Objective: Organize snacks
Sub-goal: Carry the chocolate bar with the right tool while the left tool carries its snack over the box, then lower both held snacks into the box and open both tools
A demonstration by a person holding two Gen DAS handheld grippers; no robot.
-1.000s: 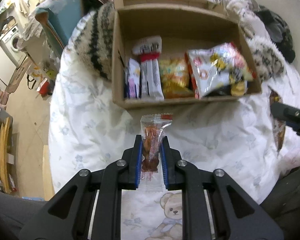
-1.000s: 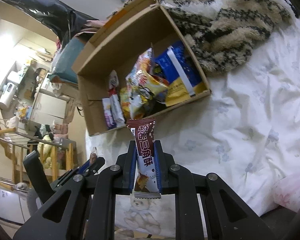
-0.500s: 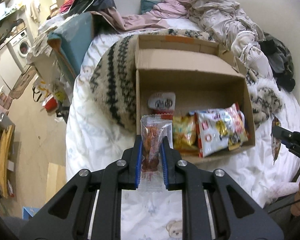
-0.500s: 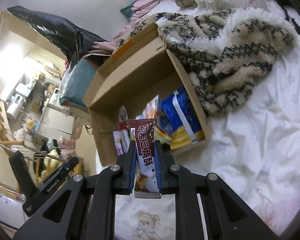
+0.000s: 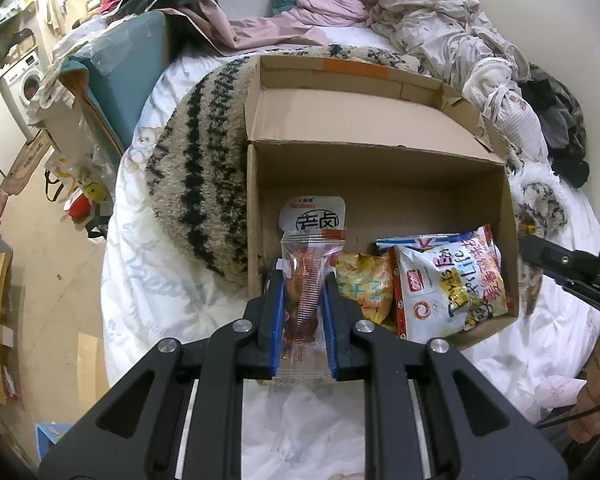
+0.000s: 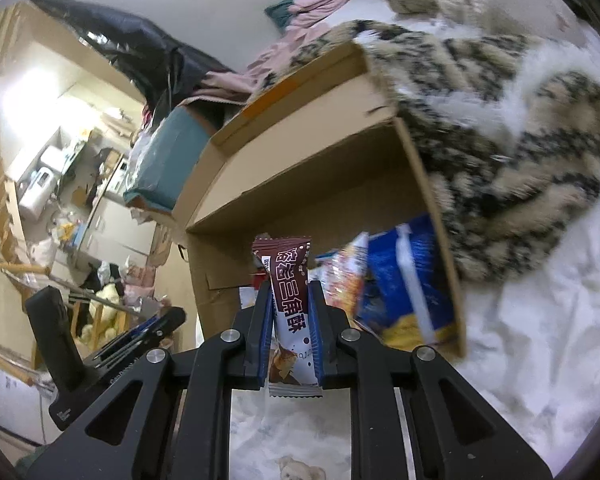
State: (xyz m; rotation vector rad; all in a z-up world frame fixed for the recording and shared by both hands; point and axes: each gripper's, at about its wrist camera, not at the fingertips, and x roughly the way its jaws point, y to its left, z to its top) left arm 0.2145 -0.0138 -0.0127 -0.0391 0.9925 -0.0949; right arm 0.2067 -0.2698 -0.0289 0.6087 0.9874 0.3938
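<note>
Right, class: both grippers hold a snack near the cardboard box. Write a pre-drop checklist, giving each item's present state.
1. Left gripper shut on the clear packet with a reddish snack: ok.
2. Right gripper shut on the brown wrapped bar: ok.
3. Open brown cardboard box unobstructed on top: ok.
4. Free floor space inside the box behind the large white crisp bag: ok.
5. Packets already over the box opening: cannot tell.
</note>
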